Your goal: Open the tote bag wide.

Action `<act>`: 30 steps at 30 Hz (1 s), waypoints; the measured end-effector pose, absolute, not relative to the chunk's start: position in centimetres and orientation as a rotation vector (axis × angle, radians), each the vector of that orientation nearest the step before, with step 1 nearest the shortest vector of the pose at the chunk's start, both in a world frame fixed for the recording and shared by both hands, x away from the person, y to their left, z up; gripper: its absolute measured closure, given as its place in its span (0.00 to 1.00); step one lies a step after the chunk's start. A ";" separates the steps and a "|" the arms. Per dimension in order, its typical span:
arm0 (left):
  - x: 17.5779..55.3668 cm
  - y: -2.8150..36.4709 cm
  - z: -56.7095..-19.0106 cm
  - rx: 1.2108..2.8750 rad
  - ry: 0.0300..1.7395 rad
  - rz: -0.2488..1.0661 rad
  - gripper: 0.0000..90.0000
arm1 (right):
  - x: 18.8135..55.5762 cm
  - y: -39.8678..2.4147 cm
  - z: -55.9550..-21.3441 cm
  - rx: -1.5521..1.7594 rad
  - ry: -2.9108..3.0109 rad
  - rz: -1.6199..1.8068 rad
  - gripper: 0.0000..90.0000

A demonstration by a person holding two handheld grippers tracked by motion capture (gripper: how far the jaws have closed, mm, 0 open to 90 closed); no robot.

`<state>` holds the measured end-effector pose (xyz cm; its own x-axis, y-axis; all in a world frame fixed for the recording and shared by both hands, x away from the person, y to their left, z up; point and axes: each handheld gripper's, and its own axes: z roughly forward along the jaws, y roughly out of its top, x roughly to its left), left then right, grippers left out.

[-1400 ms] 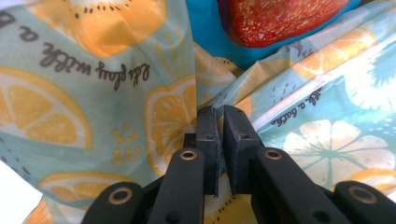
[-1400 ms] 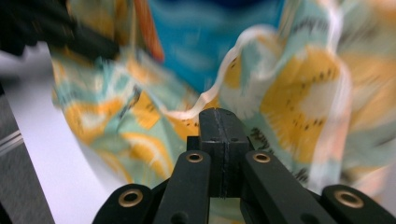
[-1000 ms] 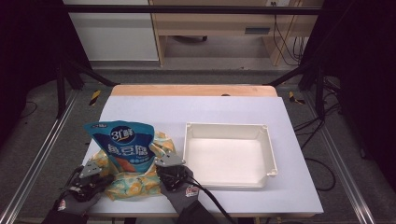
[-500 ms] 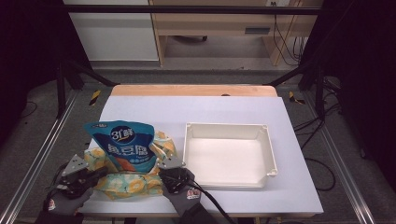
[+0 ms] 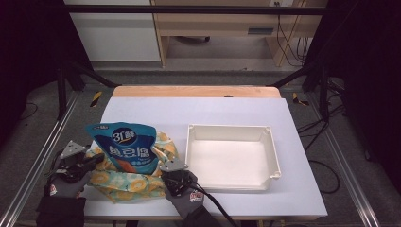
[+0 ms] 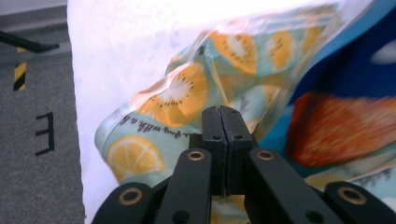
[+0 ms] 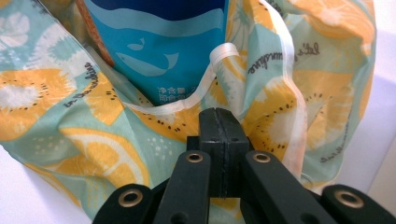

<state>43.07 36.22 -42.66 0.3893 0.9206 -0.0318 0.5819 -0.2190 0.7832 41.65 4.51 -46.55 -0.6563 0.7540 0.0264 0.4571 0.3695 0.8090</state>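
High view has a blue snack pouch (image 5: 126,146) standing inside a fruit-print bag (image 5: 132,182) at the front left of the table (image 5: 189,109), w/ an empty white tray (image 5: 231,158) just beside it on the right. Both grippers are at the bag — left gripper (image 5: 87,161) on its left edge, right gripper (image 5: 176,176) on its front right edge near the tray's corner.

Left gripper view: jaws fully together, bag fabric bunched right at the tips. Looks like they've got a pinch of the bag (image 6: 168,107), tho the fabric is thin so I can't actually see it between the pads. Those jaws have just been closing the last bit. Right gripper view is the same story — jaws pressed together at the bag's rim, right where the pale drawstring-ish tape (image 7: 205,88) loops past, pouch (image 7: 159,51) sitting deep inside the opening. Reads as a grip on the bag's edge (image 7: 154,126).

My guess at the step: pouch is mostly in, and both hands are holding the bag's mouth to pull it up around the pouch, or to lift the whole thing. About half the pouch sticks out the top.

Next move imo needs both sides raised evenly, keeping the mouth spread. Pull one side harder and the pouch prob tips out, or the thin fabric slips from the pinch.
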 end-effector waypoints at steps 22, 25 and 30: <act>42.7 35.6 -46.6 2.012 1.323 0.544 1.00 | 40.7 4.8 -48.0 1.016 2.299 1.207 1.00; 42.7 35.5 -46.7 2.020 1.326 0.539 1.00 | 40.7 4.7 -48.3 1.025 2.308 1.206 1.00; 42.8 35.4 -46.9 2.033 1.327 0.536 1.00 | 40.8 4.7 -48.8 1.045 2.319 1.176 1.00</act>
<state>42.78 35.37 -46.92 0.4059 0.9139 -0.0091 0.6511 -0.2822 0.7046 40.85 4.70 -48.84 -0.6728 0.7393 0.0284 0.4595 0.3875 0.7992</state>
